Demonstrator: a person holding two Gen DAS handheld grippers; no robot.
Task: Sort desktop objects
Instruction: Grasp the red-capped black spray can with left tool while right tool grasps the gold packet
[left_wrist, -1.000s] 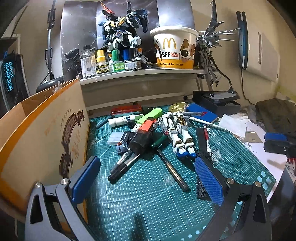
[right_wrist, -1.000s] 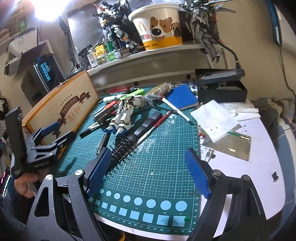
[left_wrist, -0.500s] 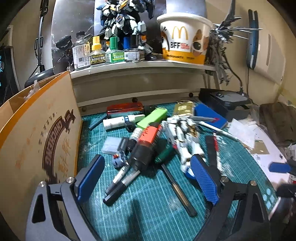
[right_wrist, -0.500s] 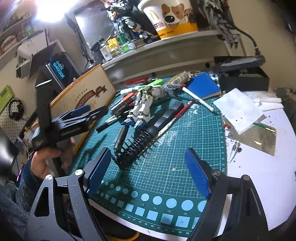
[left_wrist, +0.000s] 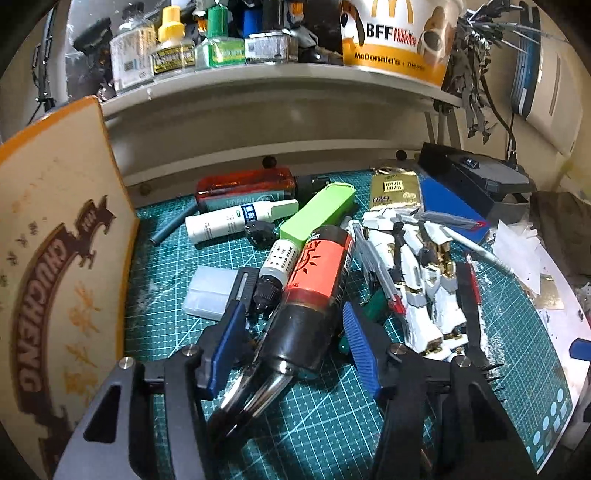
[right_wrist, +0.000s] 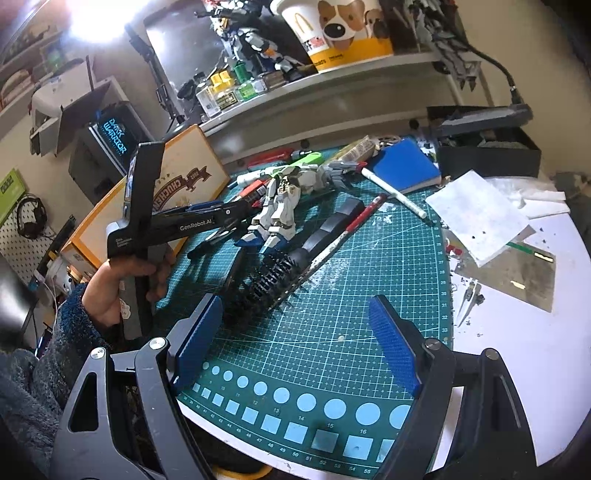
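Note:
On the green cutting mat (left_wrist: 325, 417) lies a heap of desk items. A black bottle with a red-orange label (left_wrist: 314, 280) rests slanted on black markers (left_wrist: 251, 398), between the blue pads of my left gripper (left_wrist: 291, 338). Its jaws are closing and a narrow gap still shows at the left pad. Beside the bottle are a small dropper bottle (left_wrist: 277, 266), a clear plastic box (left_wrist: 210, 295), a green case (left_wrist: 317, 210), a white tube (left_wrist: 236, 219) and a white model robot (left_wrist: 417, 280). My right gripper (right_wrist: 295, 343) hovers open over bare mat, nothing between its fingers.
A printed cardboard box (left_wrist: 55, 258) stands along the mat's left edge. A shelf (left_wrist: 258, 81) with bottles and a McDonald's bucket (left_wrist: 399, 37) overhangs the back. A black brush (right_wrist: 269, 284), blue notebook (right_wrist: 406, 170), white pen (right_wrist: 395, 192), papers (right_wrist: 476, 214) and black box (right_wrist: 487, 147) lie right.
My left gripper has gone forward and down into the heap, and its jaws have narrowed around the black and red bottle. The right gripper has barely moved.

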